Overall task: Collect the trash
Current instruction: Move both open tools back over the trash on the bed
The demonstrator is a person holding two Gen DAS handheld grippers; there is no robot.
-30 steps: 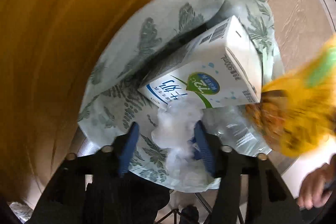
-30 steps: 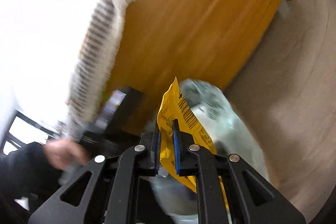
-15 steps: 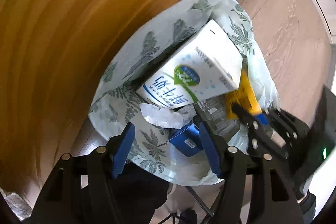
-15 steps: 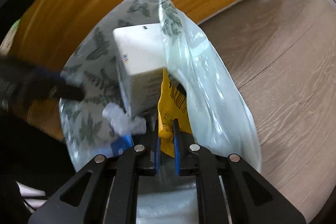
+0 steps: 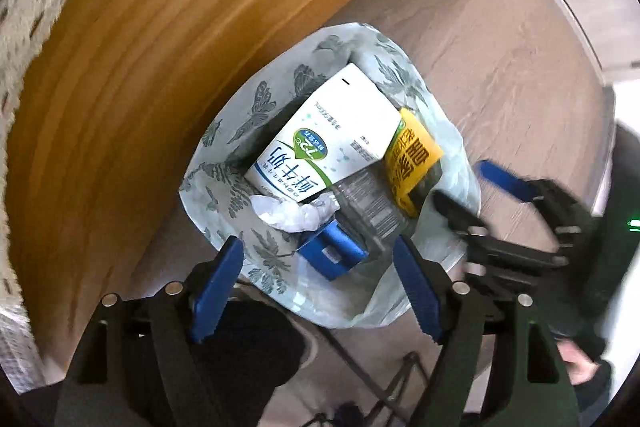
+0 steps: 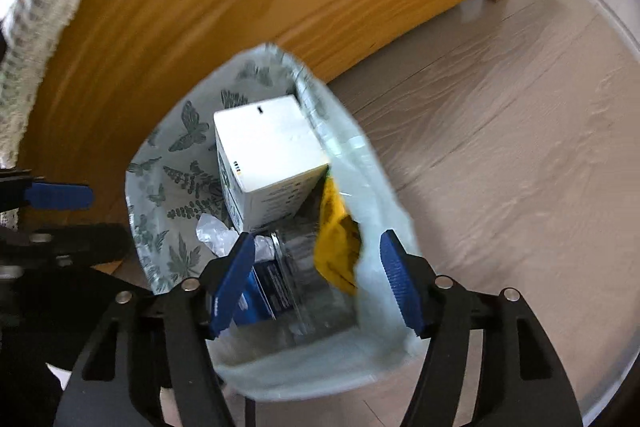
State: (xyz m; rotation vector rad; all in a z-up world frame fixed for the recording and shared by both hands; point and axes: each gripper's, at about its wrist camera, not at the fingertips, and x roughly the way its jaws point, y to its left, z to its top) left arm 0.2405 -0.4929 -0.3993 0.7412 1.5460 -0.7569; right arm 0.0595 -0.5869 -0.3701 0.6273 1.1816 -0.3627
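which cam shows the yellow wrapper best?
Left wrist: the yellow wrapper faces the lens, print visible, beside the milk carton in the trash bag. Right wrist catches it edge-on and crumpled, no print readable.

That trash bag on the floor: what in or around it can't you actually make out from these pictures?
- Trash bag bottom: both views, buried under milk carton and yellow wrapper.
- Clear plastic item: right wrist view, blurred and partly covered.
- Carton's small print: left wrist view, too small.
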